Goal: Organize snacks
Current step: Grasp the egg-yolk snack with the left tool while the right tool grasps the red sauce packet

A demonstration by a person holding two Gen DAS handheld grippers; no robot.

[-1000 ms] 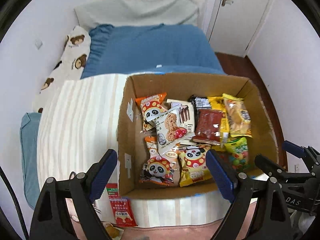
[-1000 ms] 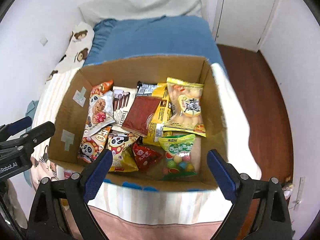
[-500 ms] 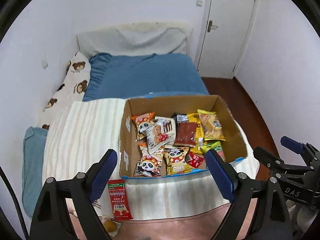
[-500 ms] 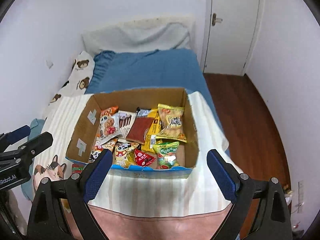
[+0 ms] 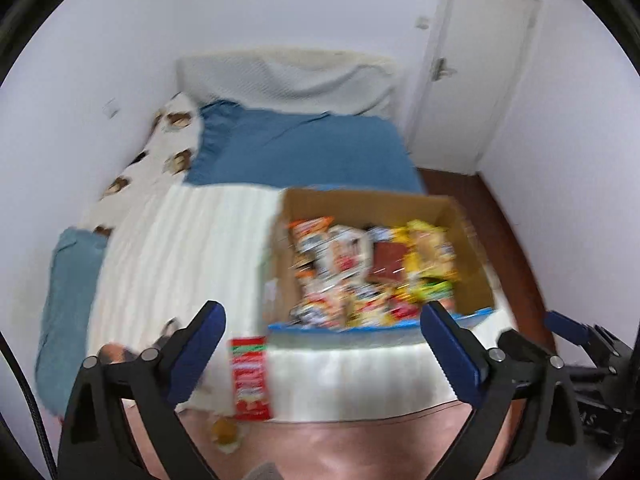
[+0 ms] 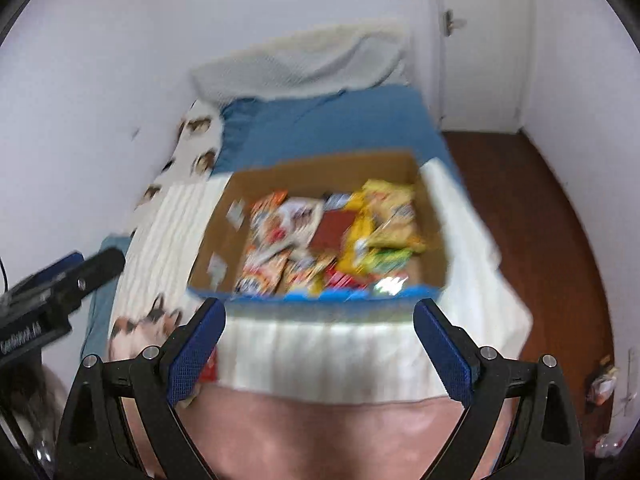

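Note:
A cardboard box [image 5: 464, 216] [image 6: 224, 216] full of several colourful snack packets [image 5: 368, 264] [image 6: 328, 236] sits on a striped white cloth on the bed. A red snack packet [image 5: 249, 376] lies flat on the cloth outside the box, near its front left corner; in the right wrist view only a red sliver [image 6: 209, 368] of it shows behind a finger. My left gripper [image 5: 320, 328] hangs well back from the box, its jaws opening wider with nothing between them. My right gripper [image 6: 318, 324] is open and holds nothing, also back from the box. Both views are blurred.
The bed has a blue blanket [image 5: 304, 152], a bear-print pillow [image 5: 176, 136] by the left wall and a pale headboard cushion [image 5: 288, 76]. A white door [image 5: 472, 64] and brown wooden floor [image 6: 552, 216] lie to the right. A small yellowish object [image 5: 226, 434] lies below the cloth's front edge.
Both grippers have pulled back and up from the box, so it looks smaller and farther off. The left jaws have spread a little wider. The red packet outside the box has come fully into view.

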